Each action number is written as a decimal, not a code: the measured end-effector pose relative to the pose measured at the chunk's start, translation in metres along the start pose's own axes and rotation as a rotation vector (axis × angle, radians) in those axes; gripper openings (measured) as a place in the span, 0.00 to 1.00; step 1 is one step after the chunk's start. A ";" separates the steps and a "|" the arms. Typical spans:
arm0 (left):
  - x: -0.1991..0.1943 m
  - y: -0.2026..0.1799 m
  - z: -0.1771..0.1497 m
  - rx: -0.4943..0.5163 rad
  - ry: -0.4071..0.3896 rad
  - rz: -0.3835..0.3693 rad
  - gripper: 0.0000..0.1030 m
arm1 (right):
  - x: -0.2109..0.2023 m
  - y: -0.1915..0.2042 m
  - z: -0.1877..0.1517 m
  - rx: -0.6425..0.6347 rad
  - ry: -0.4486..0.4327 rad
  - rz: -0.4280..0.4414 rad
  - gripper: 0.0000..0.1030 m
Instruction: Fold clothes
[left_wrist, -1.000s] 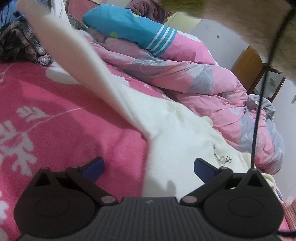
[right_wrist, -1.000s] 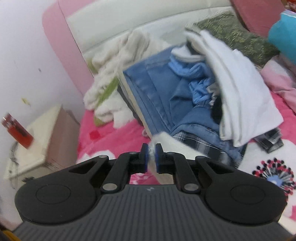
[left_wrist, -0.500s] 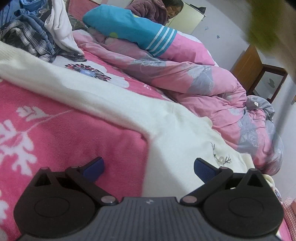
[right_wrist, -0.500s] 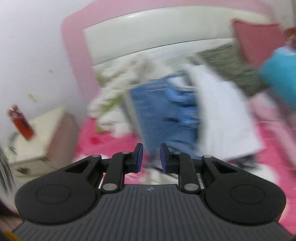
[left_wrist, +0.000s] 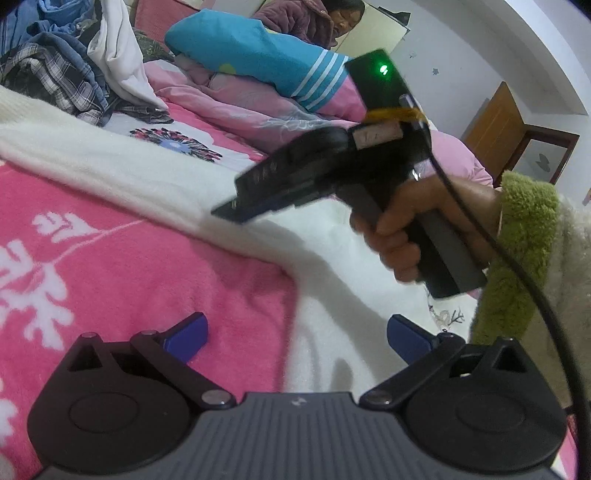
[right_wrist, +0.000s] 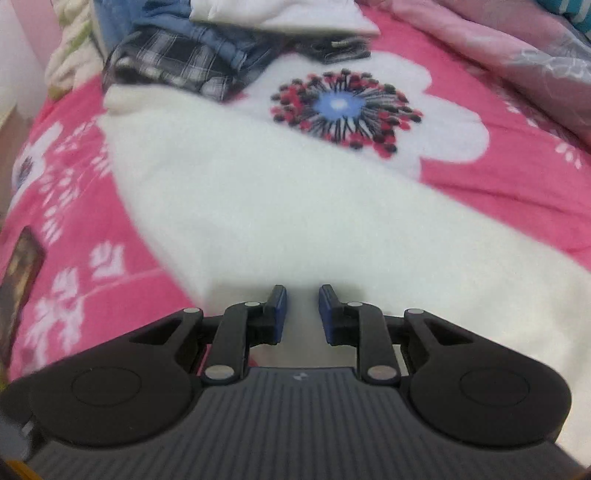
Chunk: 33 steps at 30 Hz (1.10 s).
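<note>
Cream sweater (left_wrist: 207, 192) lies spread across the pink floral bedspread (left_wrist: 122, 266), 1 long sleeve stretched toward the pile of unfolded clothes (right_wrist: 192, 55) near the headboard. Left gripper (left_wrist: 295, 334) hangs with its 2 fingers spread wide over the sweater's edge, gripping nothing. Right gripper (right_wrist: 302, 308) hovers low over the cream knit, jaws parted by a narrow gap, nothing between them. To fold well, I judge each claw should pinch 1 layer only at a seam or cuff, lift together, and lay the fabric flat without dragging. Motion blur softens the right view; the sweater's hem, collar and far sleeve are out of sight, so its fold state is unclear.
</note>
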<state>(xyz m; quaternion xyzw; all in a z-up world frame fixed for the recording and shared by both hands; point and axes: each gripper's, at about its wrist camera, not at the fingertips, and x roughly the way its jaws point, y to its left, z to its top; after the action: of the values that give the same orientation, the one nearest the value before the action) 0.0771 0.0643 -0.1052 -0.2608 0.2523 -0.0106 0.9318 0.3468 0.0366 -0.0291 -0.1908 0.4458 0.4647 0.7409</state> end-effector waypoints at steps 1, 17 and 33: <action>0.000 0.000 0.000 -0.001 0.000 0.000 1.00 | -0.004 -0.001 0.001 0.008 -0.032 0.000 0.19; 0.000 -0.001 -0.002 -0.001 -0.003 0.001 1.00 | 0.009 0.073 -0.026 -0.427 -0.055 -0.100 0.08; -0.001 0.000 -0.002 -0.003 -0.002 0.000 1.00 | -0.059 -0.013 -0.013 -0.048 -0.333 -0.094 0.63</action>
<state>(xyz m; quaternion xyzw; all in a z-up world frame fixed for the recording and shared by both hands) 0.0753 0.0636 -0.1061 -0.2621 0.2512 -0.0102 0.9317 0.3415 -0.0090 0.0115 -0.1492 0.2961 0.4650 0.8209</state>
